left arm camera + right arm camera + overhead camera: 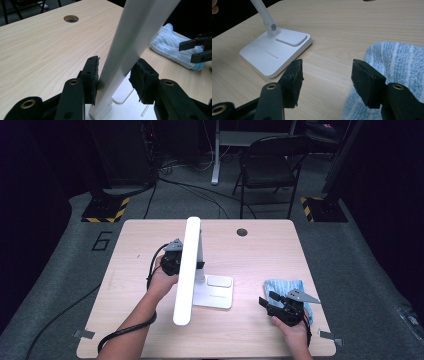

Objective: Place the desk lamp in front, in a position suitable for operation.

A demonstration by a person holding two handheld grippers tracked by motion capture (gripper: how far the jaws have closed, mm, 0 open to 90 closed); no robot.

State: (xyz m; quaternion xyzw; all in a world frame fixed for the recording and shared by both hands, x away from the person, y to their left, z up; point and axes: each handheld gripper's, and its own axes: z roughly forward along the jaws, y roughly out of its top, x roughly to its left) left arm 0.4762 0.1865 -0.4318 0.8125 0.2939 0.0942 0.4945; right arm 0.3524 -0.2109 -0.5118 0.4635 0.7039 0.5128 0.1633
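Observation:
A white desk lamp stands mid-table, its long head tilted toward me over a flat square base. My left gripper reaches the lamp from its left side. In the left gripper view both pads of that gripper press on the slanted white lamp arm. My right gripper rests low at the front right, open with nothing between its jaws. A blue towel lies just beyond and beneath it, and its right pad hangs over the towel's edge. The lamp base lies to its left.
The wooden table has a round cable hole near its far edge. A black folding chair and cables stand on the floor behind the table. Bare wood stretches at the far right and front left.

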